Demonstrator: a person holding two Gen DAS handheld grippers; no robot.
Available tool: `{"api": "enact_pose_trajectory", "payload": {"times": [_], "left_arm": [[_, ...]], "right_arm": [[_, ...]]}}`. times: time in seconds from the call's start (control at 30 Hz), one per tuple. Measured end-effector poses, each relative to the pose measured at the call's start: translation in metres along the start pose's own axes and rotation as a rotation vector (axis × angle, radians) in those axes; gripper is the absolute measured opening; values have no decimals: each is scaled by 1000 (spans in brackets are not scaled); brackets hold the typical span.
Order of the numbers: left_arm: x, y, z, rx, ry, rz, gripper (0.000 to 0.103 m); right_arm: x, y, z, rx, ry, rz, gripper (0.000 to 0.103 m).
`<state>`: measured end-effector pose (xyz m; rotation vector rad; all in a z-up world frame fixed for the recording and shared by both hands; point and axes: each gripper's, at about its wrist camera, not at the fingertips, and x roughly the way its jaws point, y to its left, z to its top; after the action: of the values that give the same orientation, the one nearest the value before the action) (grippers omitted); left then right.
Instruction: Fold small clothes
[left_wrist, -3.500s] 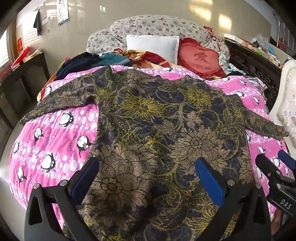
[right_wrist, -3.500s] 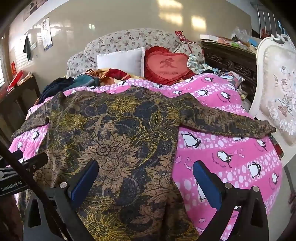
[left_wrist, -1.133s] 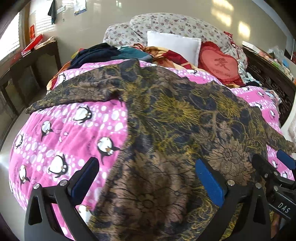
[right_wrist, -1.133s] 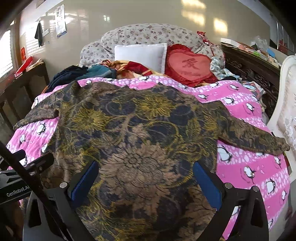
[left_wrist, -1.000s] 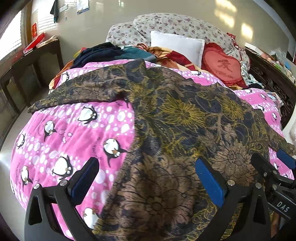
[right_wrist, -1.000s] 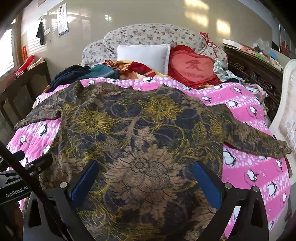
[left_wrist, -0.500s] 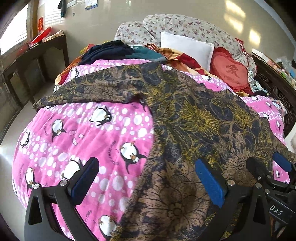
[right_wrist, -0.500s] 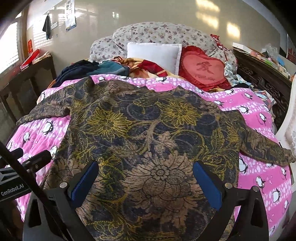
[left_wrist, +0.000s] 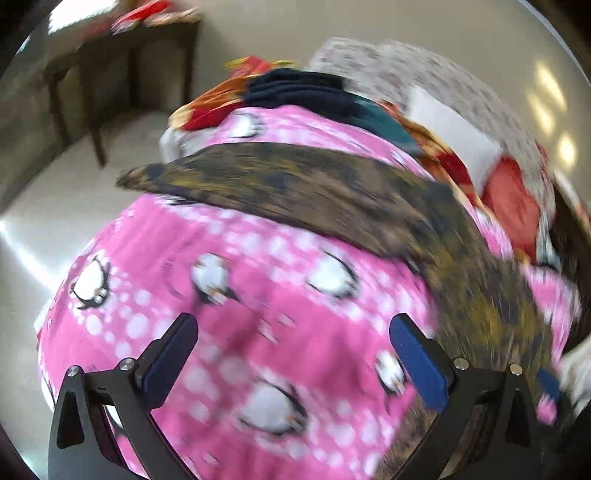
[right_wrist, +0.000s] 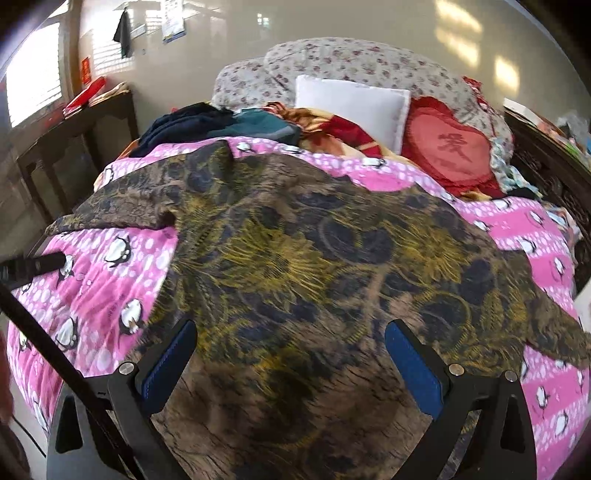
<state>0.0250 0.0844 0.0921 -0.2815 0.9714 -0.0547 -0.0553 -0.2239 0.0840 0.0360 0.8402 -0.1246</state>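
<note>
Two views, one question: which sleeve is yours to take. In your left wrist view, blurred, the left gripper (left_wrist: 291, 354) has its fingers spread wide with only the pink quilt (left_wrist: 258, 295) between them; the shirt's sleeve (left_wrist: 280, 184) lies ahead, its long axis crosswise. In your right wrist view, the right gripper (right_wrist: 288, 354) is equally wide and empty, the shirt (right_wrist: 314, 266) spread flat directly ahead and beneath. Your left looks nearer that sleeve.
</note>
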Motion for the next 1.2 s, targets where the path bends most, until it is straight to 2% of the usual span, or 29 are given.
{"api": "enact_pose_trajectory", "payload": {"times": [0.13,0.3,0.37,0.53,0.57,0.6,0.63,0.67,0.7,0.73,0.83,0.97,1.03,1.2], "left_arm": [[22,56,32,-204,-9,-43,103],[60,100,55,-420,7,-104,103],[71,106,61,-469,-11,-118,103],[81,107,82,-513,-79,-125,103],[84,107,85,-520,-93,-133,100],[86,108,87,-518,-98,-139,94],[90,107,91,-506,-91,-134,72],[95,103,95,-481,-63,-110,57],[100,102,99,-464,-37,-83,34],[103,101,99,-456,-22,-66,19],[96,100,97,-469,-26,-101,9],[51,73,99,-396,-95,-158,8],[22,41,102,-313,-128,-217,7],[-41,-81,91,-38,-193,-362,7]], "right_arm": [[10,16,8,-37,3,15,103],[27,28,9,-71,30,30,103],[32,28,10,-73,39,33,103],[38,23,10,-72,52,37,103],[40,21,10,-73,54,35,103],[41,20,10,-72,55,34,103],[41,18,9,-69,55,34,103],[41,15,9,-62,55,35,103],[40,12,9,-56,54,36,103],[40,8,9,-48,52,37,103],[35,-6,9,-19,45,39,103],[24,-25,9,-1,23,27,103],[19,-36,11,8,12,16,103],[0,-81,13,71,-30,-30,103]]}}
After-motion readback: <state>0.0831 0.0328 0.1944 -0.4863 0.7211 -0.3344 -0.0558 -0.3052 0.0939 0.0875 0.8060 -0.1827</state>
